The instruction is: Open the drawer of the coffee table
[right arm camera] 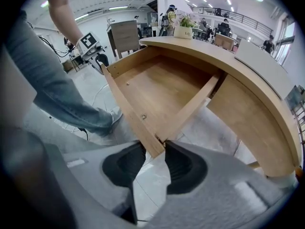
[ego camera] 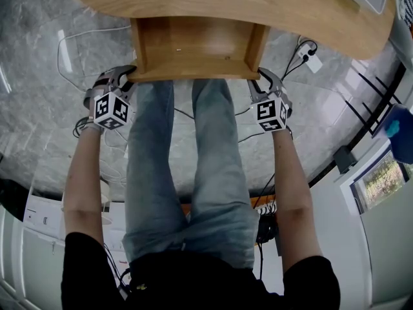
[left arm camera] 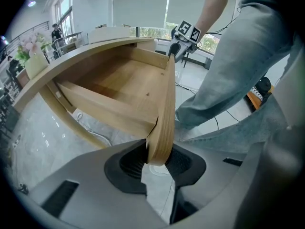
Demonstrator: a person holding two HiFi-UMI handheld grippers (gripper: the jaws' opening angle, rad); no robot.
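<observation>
Left gripper [left arm camera: 157, 162]: clamped on the drawer's front panel [left arm camera: 167, 104]. Low in the centre of its own view, the two dark pads press on either face of the board's end. In the head view it sits left of centre, at the panel's left corner.

Right gripper [right arm camera: 153, 157]: clamped on the other end of the same panel. Low in the centre of its view, one pad is against the outer face and the other against the corner where the side board joins. In the head view it sits right of centre.

Drawer [ego camera: 193, 44]: in the upper middle of the head view, partly drawn out from under the coffee table [ego camera: 297, 11]. Its bare wooden floor shows between the side boards, and its back part is hidden beneath the tabletop.

Below the drawer: the person's legs [ego camera: 187, 173] run down the centre of the head view. Cables [ego camera: 84, 37] lie on the pale floor [ego camera: 39, 82] at upper left.

Step in hand: my reading is the pull itself, with both corners gripped and the drawer partway open.

Next move: it likely calls for an even draw on both ends towards the person, along the line of the side boards. The two grips should be kept level with each other so the drawer does not skew and bind.

Risk: the pads hold only the ends of the panel, so an uneven tug could slip one off.
</observation>
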